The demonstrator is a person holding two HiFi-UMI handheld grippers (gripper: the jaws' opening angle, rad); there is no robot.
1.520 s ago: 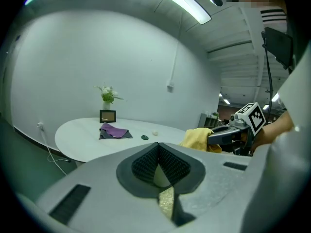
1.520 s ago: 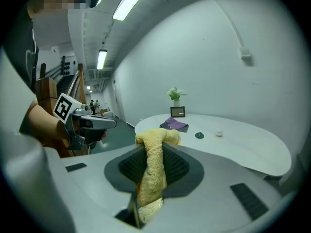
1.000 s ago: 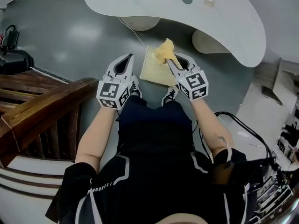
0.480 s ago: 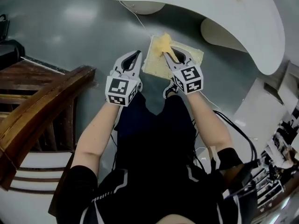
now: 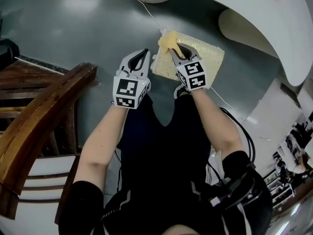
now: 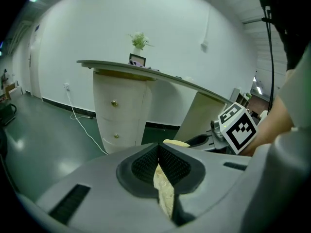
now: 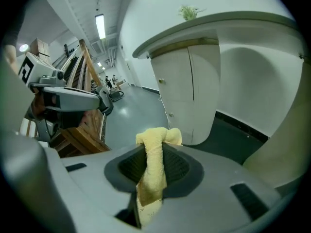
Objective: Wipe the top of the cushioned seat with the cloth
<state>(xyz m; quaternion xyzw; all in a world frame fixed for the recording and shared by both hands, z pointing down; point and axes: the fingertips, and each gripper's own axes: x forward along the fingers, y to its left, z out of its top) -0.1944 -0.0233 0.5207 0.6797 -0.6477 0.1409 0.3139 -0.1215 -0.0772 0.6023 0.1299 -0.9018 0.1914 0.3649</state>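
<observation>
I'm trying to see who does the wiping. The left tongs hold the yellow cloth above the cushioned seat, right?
Not quite: it is the right tongs that hold the yellow cloth above the cushioned seat. The right gripper view shows the cloth pinched between them; the left tongs are shut.

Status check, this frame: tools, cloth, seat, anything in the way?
Left tool shut, empty. Right tool shut on cloth, bunched over a corner of the seat; contact unclear. Nothing else on the visible seat top.

Bunched yellow cloth [image 5: 167, 41], pinched in right claw [image 5: 173, 49], over pale square cushioned seat [image 5: 208, 58]
</observation>
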